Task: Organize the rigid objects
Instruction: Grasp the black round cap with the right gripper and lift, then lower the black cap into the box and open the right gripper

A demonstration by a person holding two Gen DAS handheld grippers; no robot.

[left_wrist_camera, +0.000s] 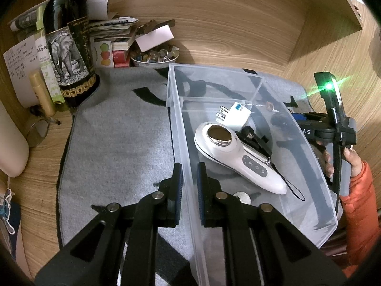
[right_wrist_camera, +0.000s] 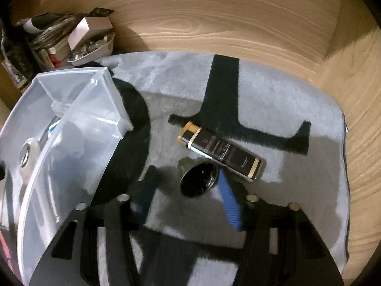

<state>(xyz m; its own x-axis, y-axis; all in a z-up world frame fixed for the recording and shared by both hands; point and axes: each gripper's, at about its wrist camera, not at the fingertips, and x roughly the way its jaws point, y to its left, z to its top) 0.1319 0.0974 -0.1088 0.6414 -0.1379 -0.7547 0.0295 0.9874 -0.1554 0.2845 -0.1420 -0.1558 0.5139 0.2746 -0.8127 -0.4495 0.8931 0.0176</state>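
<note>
1. The left gripper pinches the near wall of the clear bin. One finger is outside the wall and one is inside. It tilts down at the bin.
2. Just past the inside finger lies a white device with a shiny round face. Beyond it sit a white plug and a black clip.
3. The right gripper tilts down over the gray mat. Its fingers are apart, with nothing squeezed.
4. A small dark round thing lies between them, close to the blue pad on the right finger. I cannot tell if they touch.
5. Just past the tips lies a dark box with gold ends, flat and slanted.
6. The bin is off to the left of these fingers.
</note>
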